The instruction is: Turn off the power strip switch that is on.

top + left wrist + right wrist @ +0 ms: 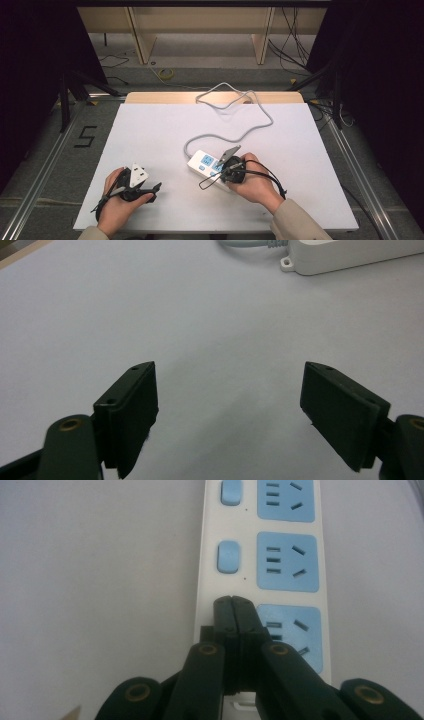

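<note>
Nearest us in the high view our right gripper (231,170) rests on the power strip (204,163) at mid-table, its own view showing jaws pressed together (over a switch position), while our left gripper (230,410) stands spread above bare table (150,305).

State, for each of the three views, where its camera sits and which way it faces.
High view: above the table, looking forward and down; both hands, left gripper, right gripper.
Left gripper view: rides the left gripper, facing the power strip; open jaws.
Right gripper view: rides the right gripper, shut over the strip.
All share the power strip.
</note>
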`<action>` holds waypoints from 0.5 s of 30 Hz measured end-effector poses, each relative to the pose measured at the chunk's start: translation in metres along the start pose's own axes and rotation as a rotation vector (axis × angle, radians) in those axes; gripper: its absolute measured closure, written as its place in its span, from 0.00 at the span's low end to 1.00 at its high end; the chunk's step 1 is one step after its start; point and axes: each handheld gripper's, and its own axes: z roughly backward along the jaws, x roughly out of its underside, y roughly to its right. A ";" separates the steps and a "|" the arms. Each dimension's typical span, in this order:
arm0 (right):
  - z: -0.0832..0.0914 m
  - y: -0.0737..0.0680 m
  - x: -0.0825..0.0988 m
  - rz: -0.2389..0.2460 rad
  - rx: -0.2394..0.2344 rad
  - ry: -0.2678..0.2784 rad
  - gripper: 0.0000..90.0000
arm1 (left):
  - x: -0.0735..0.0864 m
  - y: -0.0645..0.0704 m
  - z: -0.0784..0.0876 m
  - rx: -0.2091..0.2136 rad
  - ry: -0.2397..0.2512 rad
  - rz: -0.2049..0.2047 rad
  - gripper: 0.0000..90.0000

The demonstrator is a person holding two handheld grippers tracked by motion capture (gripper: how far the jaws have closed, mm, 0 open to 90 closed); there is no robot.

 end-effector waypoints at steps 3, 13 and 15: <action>0.000 0.000 0.000 0.000 -0.002 0.002 1.00 | 0.000 0.000 0.000 0.000 -0.003 0.000 0.25; 0.000 0.001 0.000 -0.010 -0.011 0.007 1.00 | 0.000 0.000 0.000 0.003 -0.003 0.001 0.25; 0.000 0.001 0.001 -0.021 -0.014 0.008 1.00 | 0.000 0.000 -0.001 0.004 -0.003 0.000 0.25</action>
